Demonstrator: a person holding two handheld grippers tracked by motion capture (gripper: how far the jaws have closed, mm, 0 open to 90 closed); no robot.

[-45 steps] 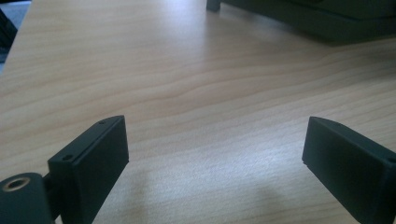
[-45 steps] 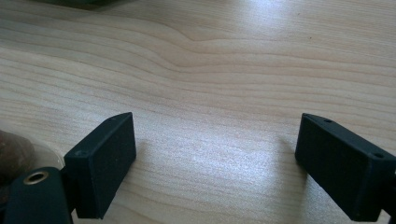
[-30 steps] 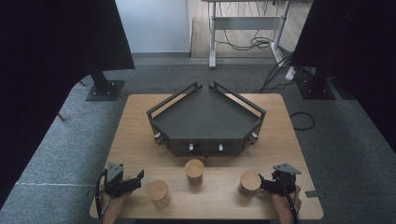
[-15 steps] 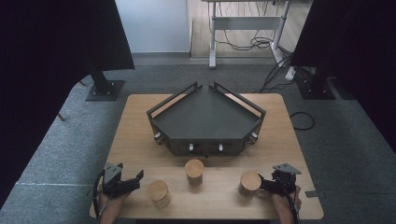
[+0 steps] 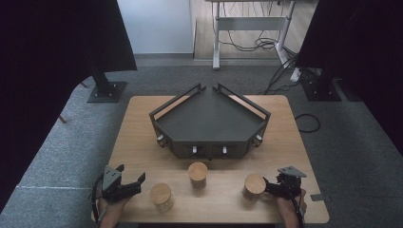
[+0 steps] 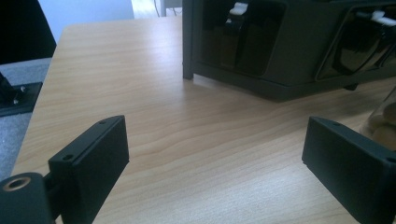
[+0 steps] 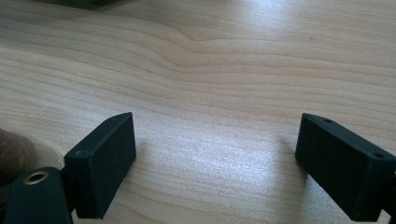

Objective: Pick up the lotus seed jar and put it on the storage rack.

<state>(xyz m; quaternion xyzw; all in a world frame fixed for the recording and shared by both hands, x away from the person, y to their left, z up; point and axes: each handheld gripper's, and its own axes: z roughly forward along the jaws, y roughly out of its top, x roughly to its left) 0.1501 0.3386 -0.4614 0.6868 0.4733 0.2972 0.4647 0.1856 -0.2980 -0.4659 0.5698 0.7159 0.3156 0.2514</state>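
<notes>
We hold a gripper in each hand at the near edge of a pale wooden table, with a dark, angular tray as our landmark in the middle of it. In front of the tray, on our side, stand 3 small jars with round wooden lids. The middle jar stands just before the tray's front wall with its small knobs. The left jar stands nearer to us and off toward the tray's left corner; the right jar stands off toward its right corner. Our left gripper lies low over the table just left of the left jar, its jaws set wide apart with nothing between them; in the left gripper view we see bare wood between the 2 black jaws, the tray's front corner ahead, and the glass side of a jar at the right edge. Our right gripper sits just right of the right jar, very near it; whether it touches we cannot tell. In the right gripper view its jaws stand apart over bare wood grain, holding nothing.
</notes>
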